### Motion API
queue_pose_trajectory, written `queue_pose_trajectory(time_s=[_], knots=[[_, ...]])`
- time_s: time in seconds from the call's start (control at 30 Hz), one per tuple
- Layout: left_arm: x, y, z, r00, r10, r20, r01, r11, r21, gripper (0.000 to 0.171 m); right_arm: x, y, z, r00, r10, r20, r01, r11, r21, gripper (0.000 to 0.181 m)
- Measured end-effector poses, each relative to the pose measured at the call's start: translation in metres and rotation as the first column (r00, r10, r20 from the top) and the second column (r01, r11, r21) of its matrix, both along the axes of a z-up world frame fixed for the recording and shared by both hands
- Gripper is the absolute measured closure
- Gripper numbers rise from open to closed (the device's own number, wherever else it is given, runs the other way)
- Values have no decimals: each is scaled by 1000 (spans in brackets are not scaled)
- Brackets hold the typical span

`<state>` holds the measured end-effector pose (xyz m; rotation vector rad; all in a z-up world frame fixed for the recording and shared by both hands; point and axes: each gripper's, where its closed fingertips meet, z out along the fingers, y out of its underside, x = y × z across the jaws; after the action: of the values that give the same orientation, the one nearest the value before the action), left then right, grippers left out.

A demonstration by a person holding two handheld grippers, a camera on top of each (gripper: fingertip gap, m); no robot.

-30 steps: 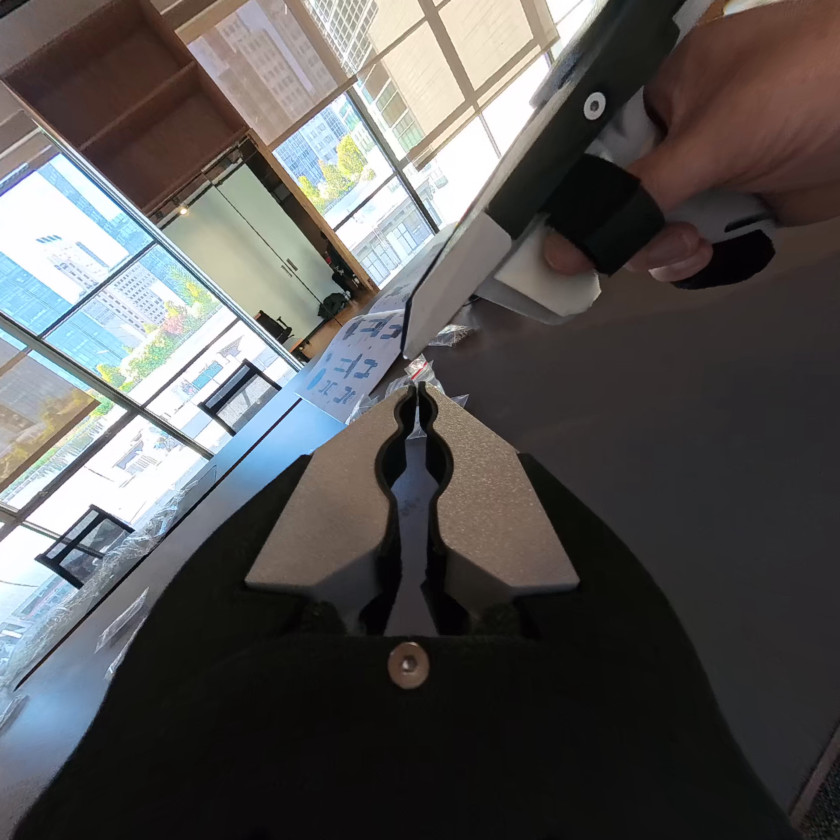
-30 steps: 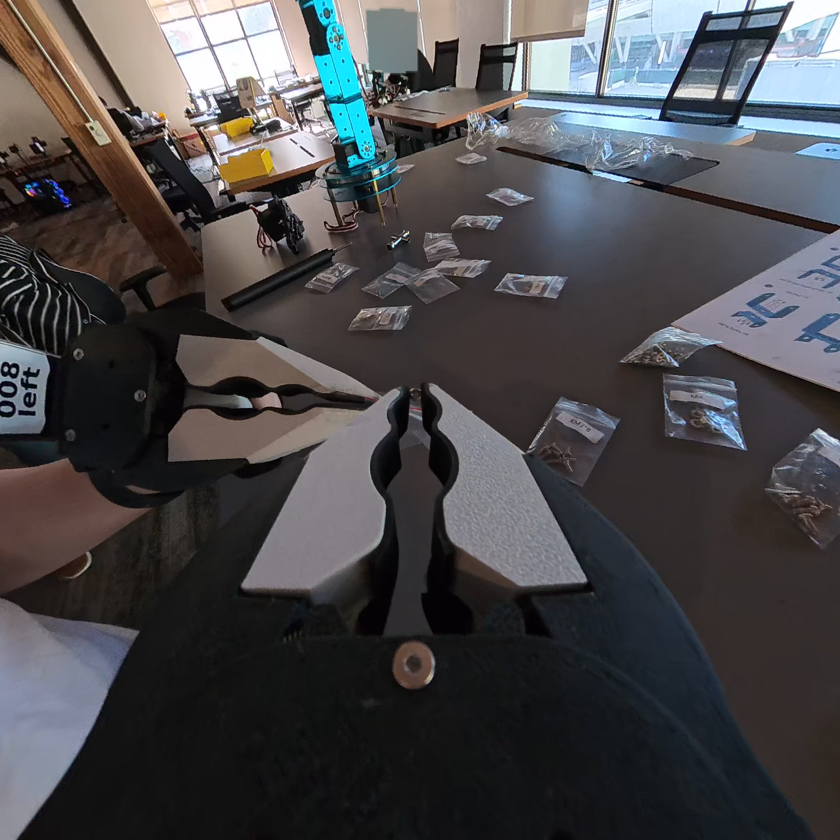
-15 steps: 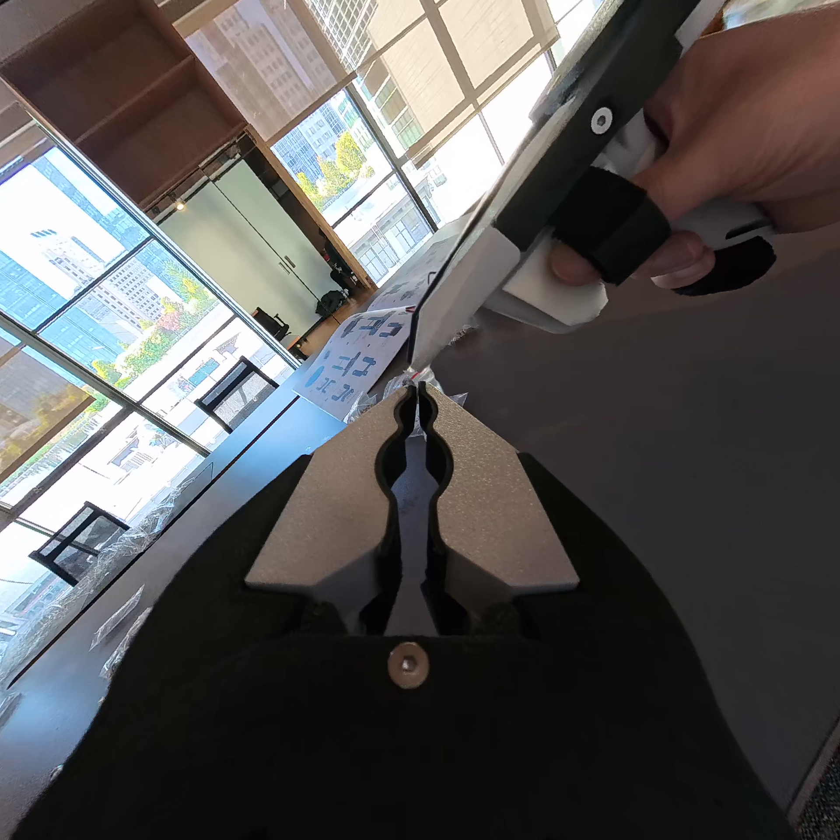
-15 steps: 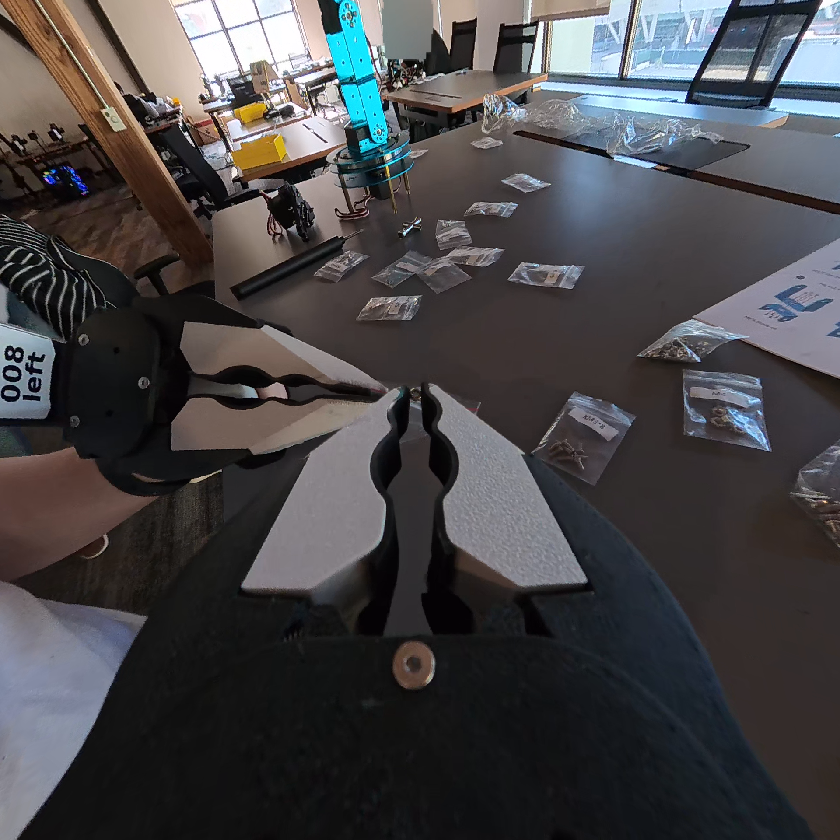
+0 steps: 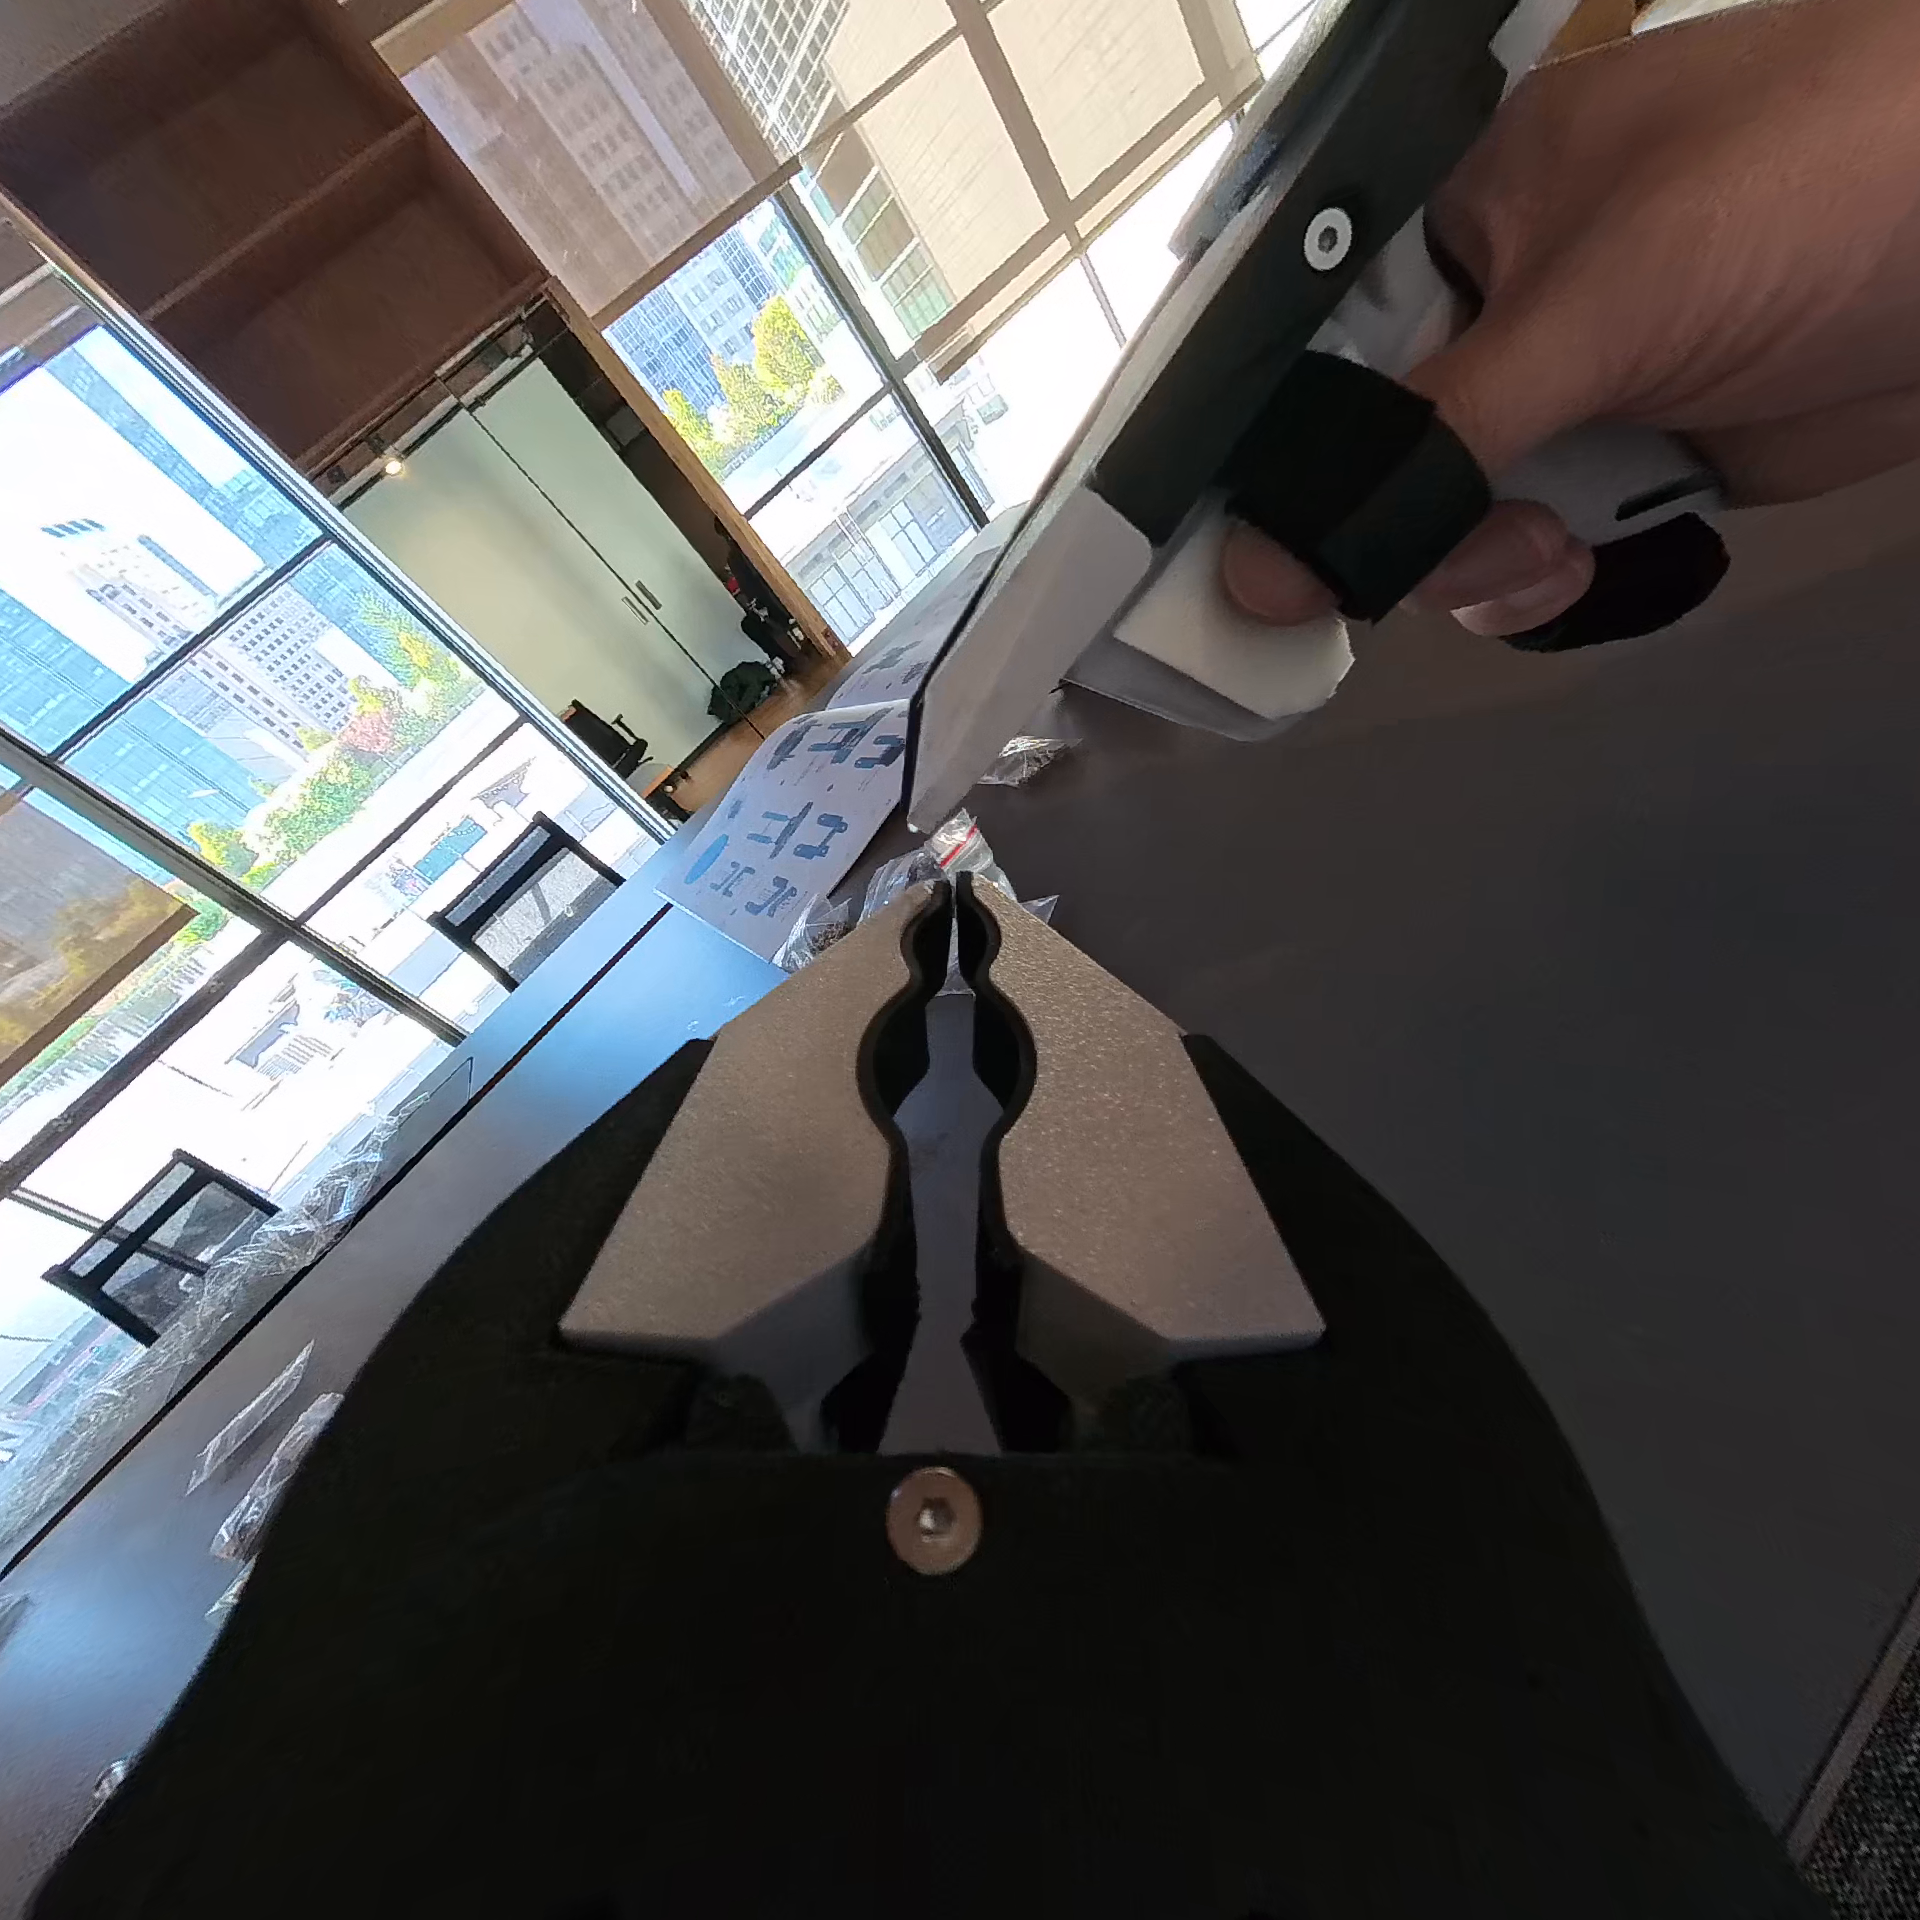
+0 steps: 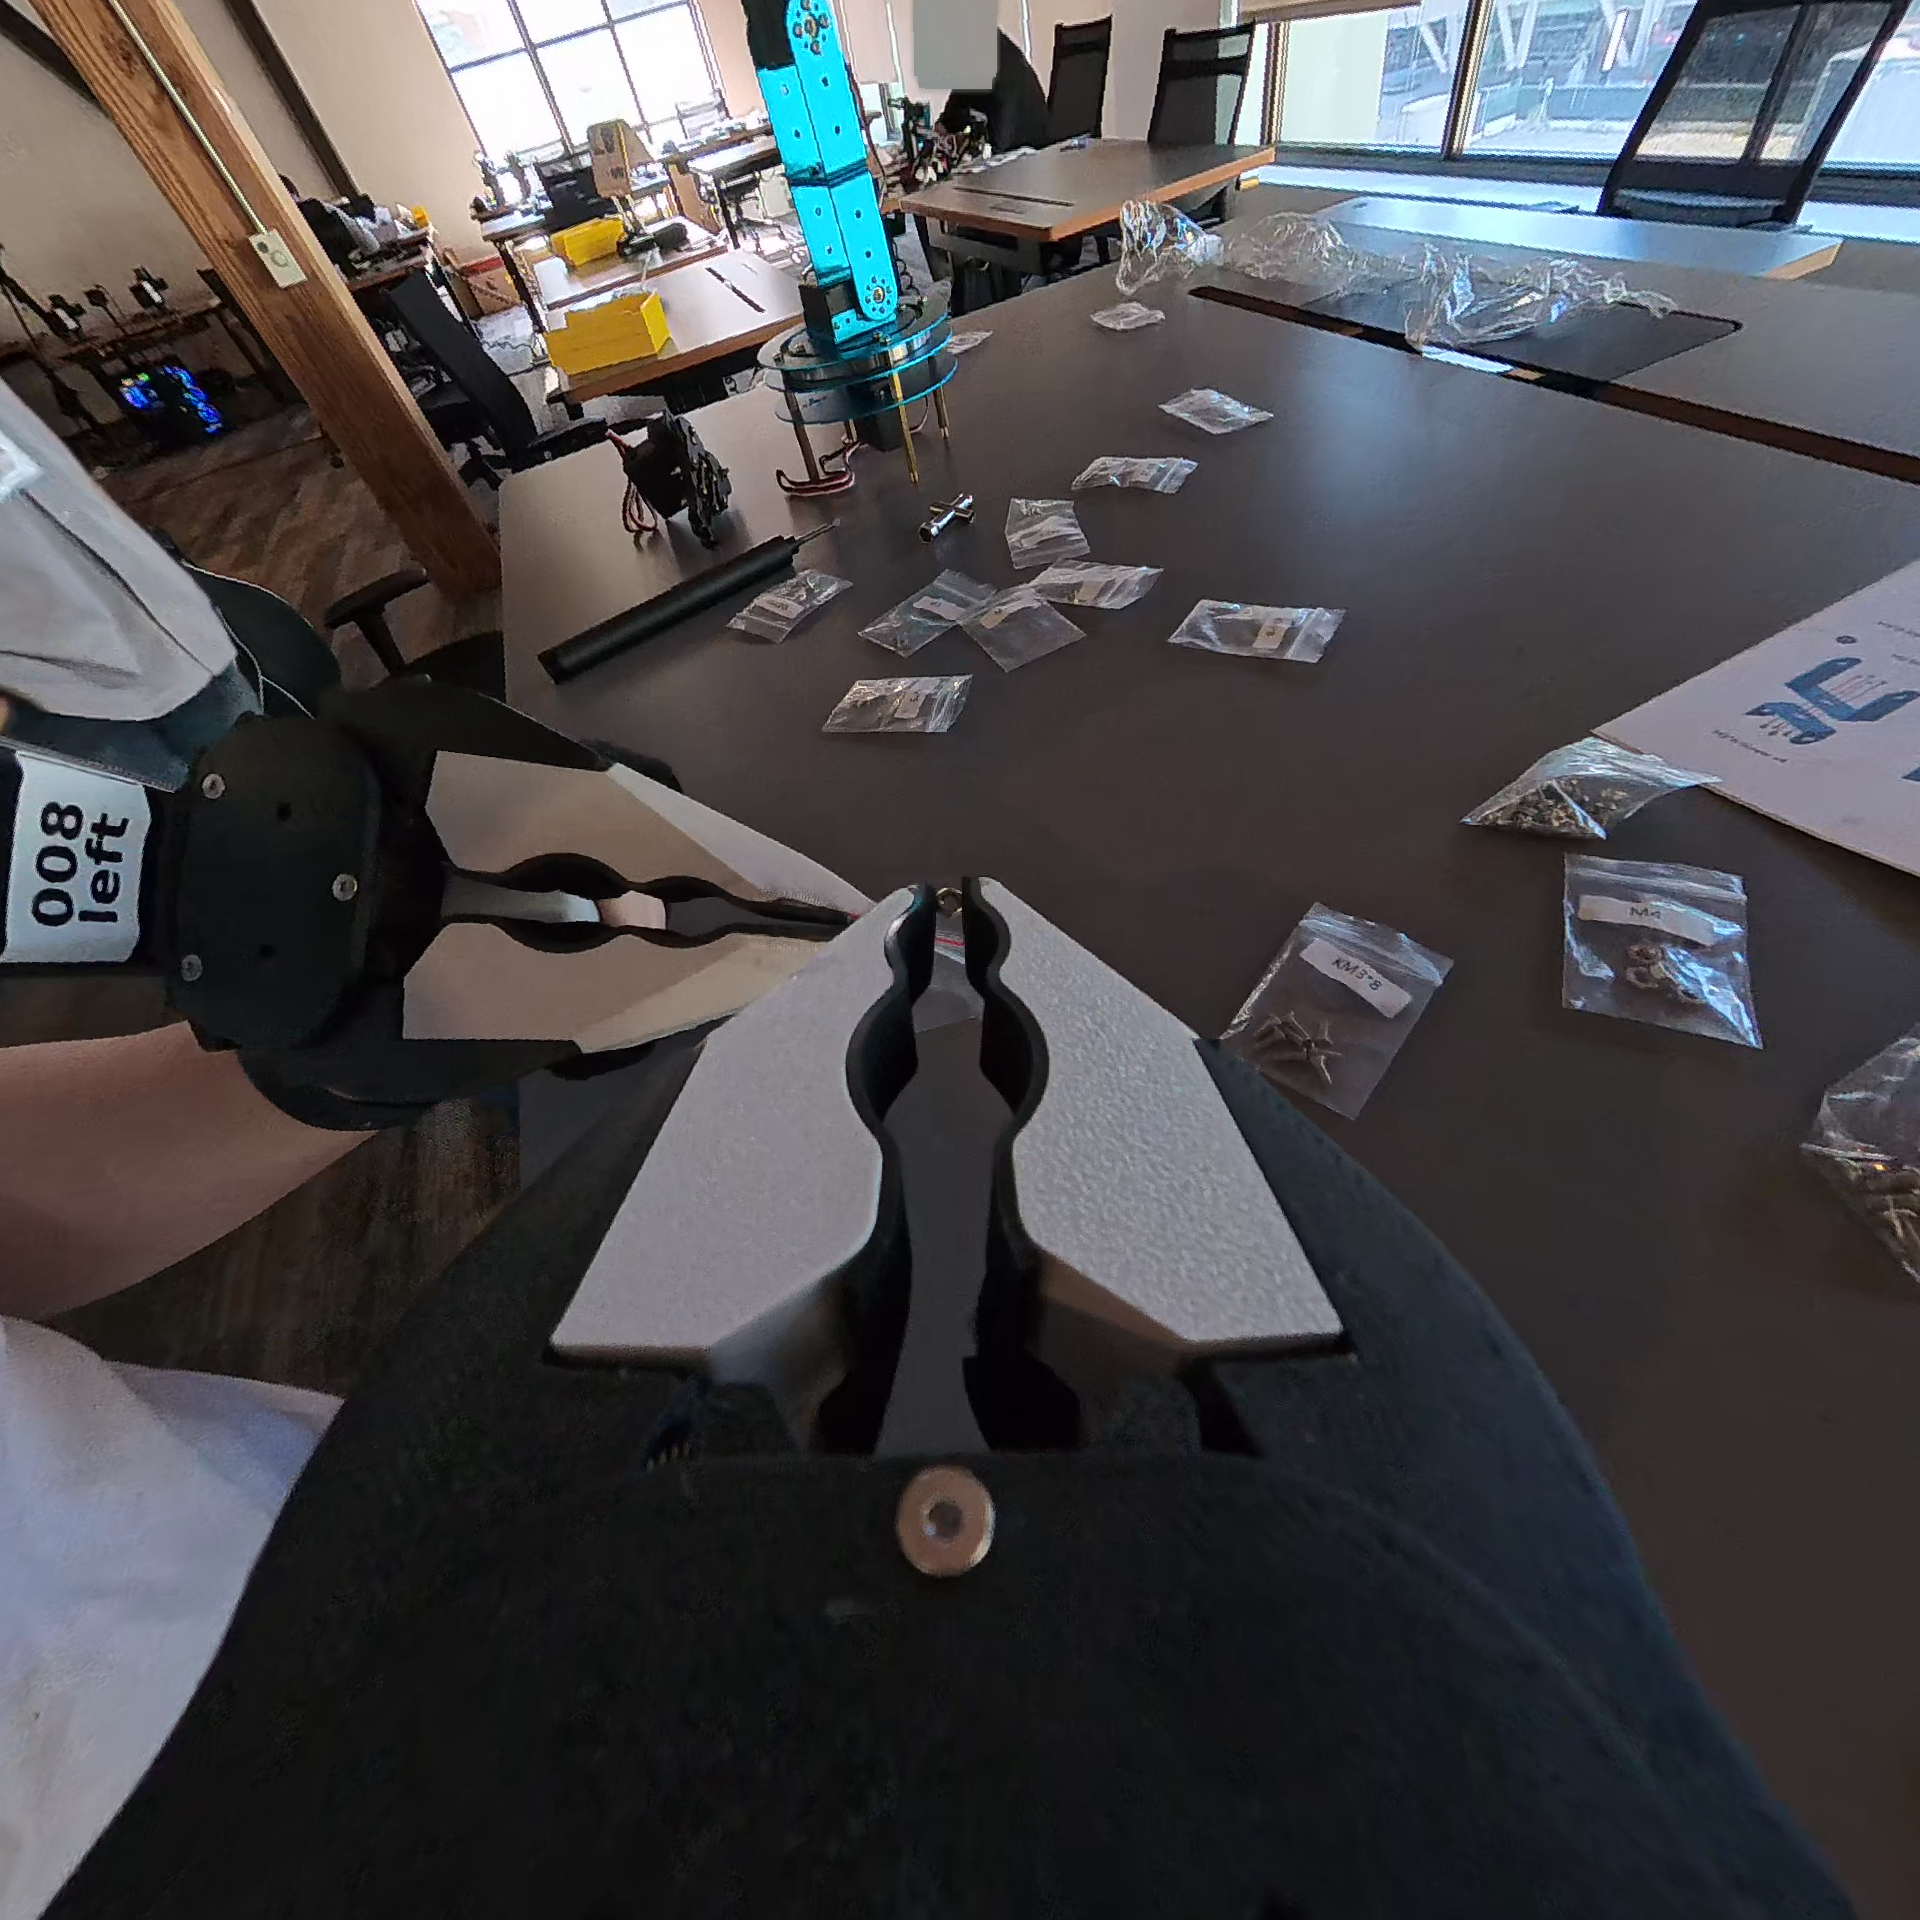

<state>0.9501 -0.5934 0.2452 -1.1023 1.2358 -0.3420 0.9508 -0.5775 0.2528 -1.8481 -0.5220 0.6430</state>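
A small clear bag (image 6: 940, 1000) with a red zip strip hangs above the near edge of the dark table (image 6: 1403, 540). The left gripper (image 6: 847, 912), coming in from the left, pinches its rim. The right gripper (image 6: 951, 891) seems closed on a tiny brass part (image 6: 948, 898) at the bag's mouth. More screw bags (image 6: 1335, 1003) lie to the right, and a printed sheet (image 6: 1787, 717) farther right.

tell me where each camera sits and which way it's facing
Left wrist view: on the left gripper, tilted, looking along the dark table toward the windows; the right gripper and the hand holding it show upper right.
Right wrist view: on the right gripper, looking across the table toward the blue arm and the room; the left gripper and a forearm show at left.
Shared: each sees the other gripper, the small bag by the tips, and the printed sheet.
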Motion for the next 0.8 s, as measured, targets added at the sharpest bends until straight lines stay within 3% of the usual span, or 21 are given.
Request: queue_pose_trajectory(time_s=[0.8], knots=[[1, 6, -11, 999, 5, -34, -9, 995, -102, 171, 7, 1, -18, 999, -16, 31, 18, 997, -71, 178]])
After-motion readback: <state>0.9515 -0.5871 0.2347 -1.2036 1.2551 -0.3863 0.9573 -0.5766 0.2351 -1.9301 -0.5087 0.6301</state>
